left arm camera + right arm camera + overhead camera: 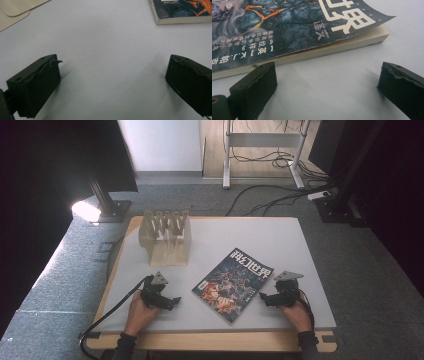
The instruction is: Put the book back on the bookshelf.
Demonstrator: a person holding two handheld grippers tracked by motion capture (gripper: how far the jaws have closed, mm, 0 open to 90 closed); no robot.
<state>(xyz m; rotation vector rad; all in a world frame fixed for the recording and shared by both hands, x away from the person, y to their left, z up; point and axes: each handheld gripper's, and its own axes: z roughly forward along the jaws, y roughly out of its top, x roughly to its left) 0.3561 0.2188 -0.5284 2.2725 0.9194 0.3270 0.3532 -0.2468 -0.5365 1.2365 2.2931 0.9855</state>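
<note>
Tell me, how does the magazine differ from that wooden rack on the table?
The magazine lies flat; the wooden rack stands upright. The magazine has a dark, colourful cover; the rack is plain pale wood. The magazine lies between the two hand-held grippers; the rack stands farther back. Both rest on the white table, untouched.

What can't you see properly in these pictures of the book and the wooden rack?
- Book: the right gripper view cuts off its cover at the top and left edges.
- Book's small cover print: too small in the high view.
- Wooden rack: its far side is hidden by its own slats in the high view.
</note>
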